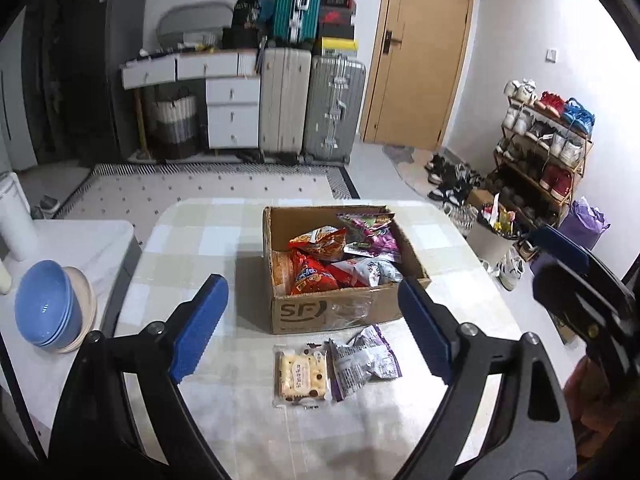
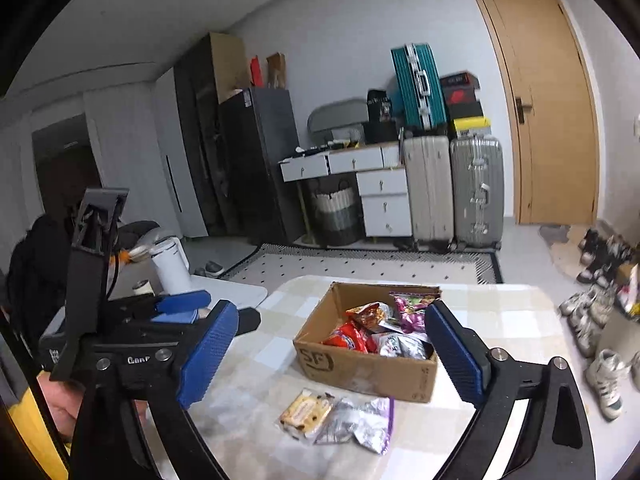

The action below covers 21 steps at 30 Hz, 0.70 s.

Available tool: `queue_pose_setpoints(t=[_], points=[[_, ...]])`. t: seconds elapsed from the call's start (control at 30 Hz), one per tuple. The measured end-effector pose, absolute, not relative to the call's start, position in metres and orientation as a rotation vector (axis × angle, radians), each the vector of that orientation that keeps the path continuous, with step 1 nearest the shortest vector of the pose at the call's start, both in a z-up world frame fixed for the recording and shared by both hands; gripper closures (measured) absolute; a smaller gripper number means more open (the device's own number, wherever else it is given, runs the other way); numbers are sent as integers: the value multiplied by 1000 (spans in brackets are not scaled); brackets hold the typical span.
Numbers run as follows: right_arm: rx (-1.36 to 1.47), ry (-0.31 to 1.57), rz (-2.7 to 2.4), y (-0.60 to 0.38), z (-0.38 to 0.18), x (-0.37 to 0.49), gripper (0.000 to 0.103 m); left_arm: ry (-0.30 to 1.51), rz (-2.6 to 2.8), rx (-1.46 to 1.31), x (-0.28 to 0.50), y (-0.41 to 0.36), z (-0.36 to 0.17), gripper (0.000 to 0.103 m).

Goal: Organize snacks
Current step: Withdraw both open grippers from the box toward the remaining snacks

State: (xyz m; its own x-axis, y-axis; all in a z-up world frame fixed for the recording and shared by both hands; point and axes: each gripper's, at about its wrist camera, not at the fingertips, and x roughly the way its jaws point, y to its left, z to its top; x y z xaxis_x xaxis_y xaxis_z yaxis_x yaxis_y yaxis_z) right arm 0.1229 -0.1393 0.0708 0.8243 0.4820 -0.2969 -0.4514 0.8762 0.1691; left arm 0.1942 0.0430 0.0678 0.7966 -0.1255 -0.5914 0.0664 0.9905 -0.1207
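A cardboard box [image 1: 336, 312] marked SF stands on the checked table, filled with several red, orange, purple and silver snack packets [image 1: 320, 276]. In front of it lie a clear biscuit packet [image 1: 301, 374] and a crumpled silver-and-purple packet [image 1: 362, 360], side by side. My left gripper [image 1: 310, 286] hangs open above them, nothing between its blue pads. My right gripper [image 2: 331, 311] is also open and empty, raised before the box [image 2: 360, 368], with the biscuit packet [image 2: 306, 414] and the silver packet [image 2: 360, 424] below it. Each gripper shows at the edge of the other's view.
Stacked blue bowls [image 1: 44, 308] and a white jug [image 1: 14, 216] sit on a side table at the left. A full waste bin [image 1: 492, 240], a shoe rack [image 1: 548, 148] and loose shoes stand right of the table. Suitcases [image 1: 312, 108] and drawers line the far wall.
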Motion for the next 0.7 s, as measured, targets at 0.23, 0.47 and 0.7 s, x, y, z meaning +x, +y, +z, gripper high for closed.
queue_pose_setpoints(t=[0.23,0.47,0.7], points=[[84,262,505,-162,61,39,1,560,-116,-124,119,40,73,17],[157,205,505,-182,36,-21,1,491,-95,-191,43,56,59,13],[194,275,459,-194,-3,-15,1,499,-11,-159,-8,53,24,1]])
